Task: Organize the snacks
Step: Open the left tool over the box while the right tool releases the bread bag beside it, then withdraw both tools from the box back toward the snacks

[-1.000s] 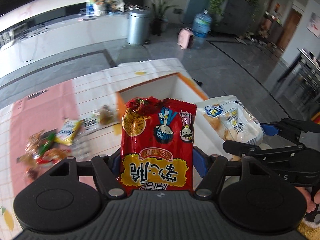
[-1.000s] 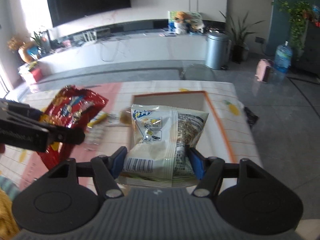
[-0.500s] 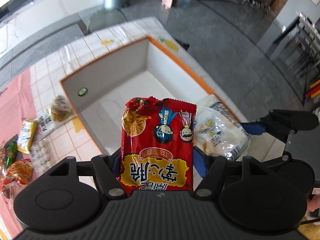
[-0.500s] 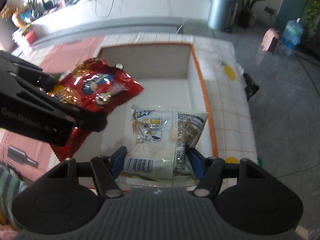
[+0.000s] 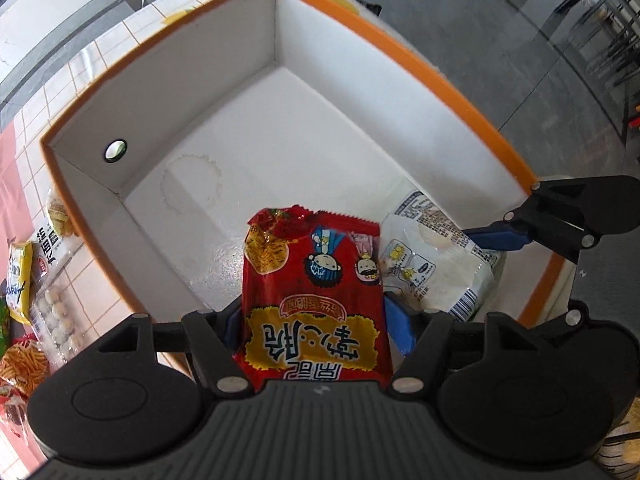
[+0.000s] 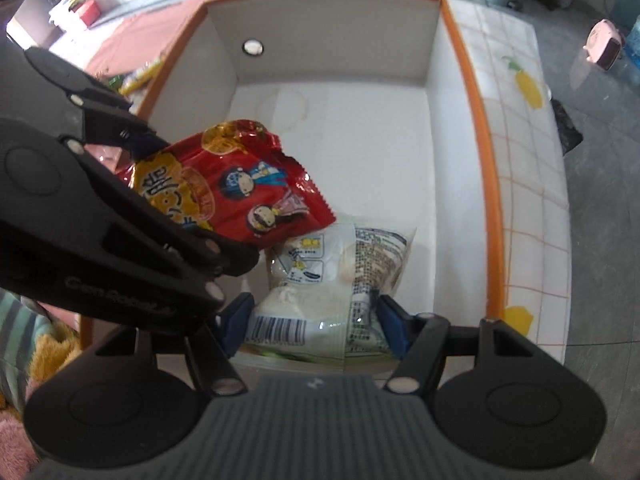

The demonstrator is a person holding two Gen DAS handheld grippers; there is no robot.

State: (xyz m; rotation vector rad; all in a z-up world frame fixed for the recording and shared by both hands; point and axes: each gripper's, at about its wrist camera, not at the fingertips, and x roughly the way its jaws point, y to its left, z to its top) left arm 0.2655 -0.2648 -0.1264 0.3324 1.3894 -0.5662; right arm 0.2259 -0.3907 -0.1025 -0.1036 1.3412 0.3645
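since both packets hang over the box mouth, this looks like the drop-in step of the sorting. red snack packet (image 5: 316, 304) sits clamped between the fingers of the left gripper (image 5: 316, 320), pinched at its lower end so the free end points down into the orange-rimmed box (image 5: 404, 50). white snack packet (image 6: 340, 280) is pinched the same way by the right gripper (image 6: 312, 320), low at the near wall, toward 5 o'clock of the box in the left view. the two packets overlap at one edge; cannot tell whether the white one touches the floor. box floor is bare but for a faint ring stain (image 5: 192, 180) at about 10 o'clock. loose snacks (image 5: 44, 280) lie outside on the tiled table (image 5: 60, 96), toward 9 o'clock, likely next in line. my guess: release comes next for both.
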